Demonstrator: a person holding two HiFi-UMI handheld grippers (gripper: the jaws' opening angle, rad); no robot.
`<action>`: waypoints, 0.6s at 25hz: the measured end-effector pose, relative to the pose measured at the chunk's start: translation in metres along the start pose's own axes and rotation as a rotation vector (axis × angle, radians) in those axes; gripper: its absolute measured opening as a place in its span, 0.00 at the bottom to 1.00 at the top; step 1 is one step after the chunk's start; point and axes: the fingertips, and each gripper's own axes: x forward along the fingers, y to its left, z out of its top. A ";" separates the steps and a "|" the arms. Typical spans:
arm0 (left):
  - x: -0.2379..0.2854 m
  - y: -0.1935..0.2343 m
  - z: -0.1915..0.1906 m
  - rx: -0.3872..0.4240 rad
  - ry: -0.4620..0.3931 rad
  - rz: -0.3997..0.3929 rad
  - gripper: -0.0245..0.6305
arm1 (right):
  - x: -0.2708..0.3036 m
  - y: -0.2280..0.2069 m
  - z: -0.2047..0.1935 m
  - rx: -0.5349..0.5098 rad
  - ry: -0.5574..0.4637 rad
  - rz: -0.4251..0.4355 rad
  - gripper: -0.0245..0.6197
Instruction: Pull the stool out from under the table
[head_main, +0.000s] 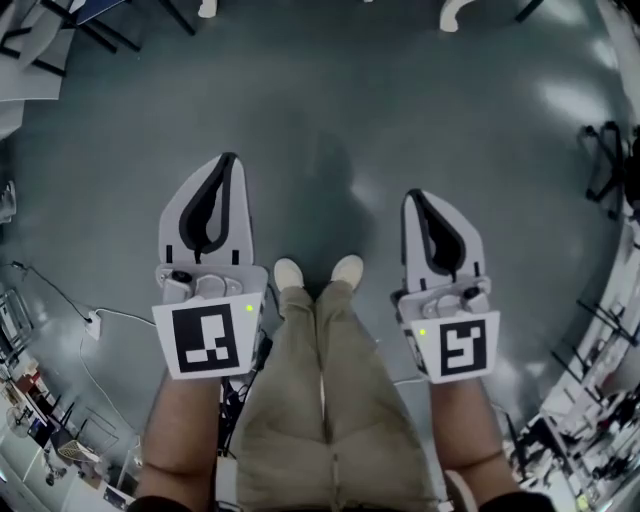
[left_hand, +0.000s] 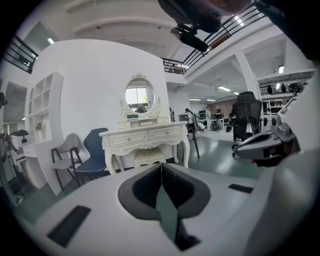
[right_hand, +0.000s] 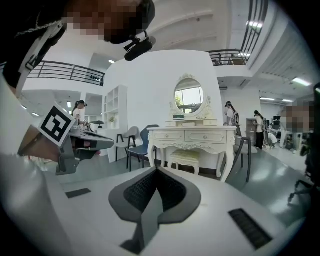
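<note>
Far left, against the white wall: open shelf unit (left_hand: 42, 112), small items in its compartments, too small to name. Next along, two seats side by side: one pale chair (left_hand: 69, 149), one blue chair (left_hand: 94, 149). Left gripper (head_main: 228, 160) held out over grey-green floor (head_main: 330, 90), jaws clenched together, nothing between.

Ahead, well apart from both grippers: one ornate white counter (left_hand: 145, 136) topped by one oval mirror (left_hand: 139, 96). One cream stool (left_hand: 149, 156) tucked between the counter's legs, under the drawers.

In the head view, khaki trousers (head_main: 320, 400) and two white shoes (head_main: 289, 272) between the two grippers. Right gripper (head_main: 412, 195), jaws likewise pressed together, empty.

Right of the counter, one dark chair (right_hand: 243, 150). Further right, a black office chair (left_hand: 247, 117) and distant people in an open hall, railed balcony above.
</note>
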 end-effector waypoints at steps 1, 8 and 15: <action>0.003 -0.001 -0.001 -0.018 0.008 0.009 0.04 | 0.001 -0.007 -0.003 0.002 0.012 0.003 0.04; 0.023 0.004 -0.027 -0.042 0.061 0.054 0.29 | 0.016 -0.038 -0.027 0.032 0.085 0.039 0.39; 0.059 0.006 -0.031 0.022 0.088 0.024 0.33 | 0.044 -0.055 -0.035 0.077 0.112 0.013 0.44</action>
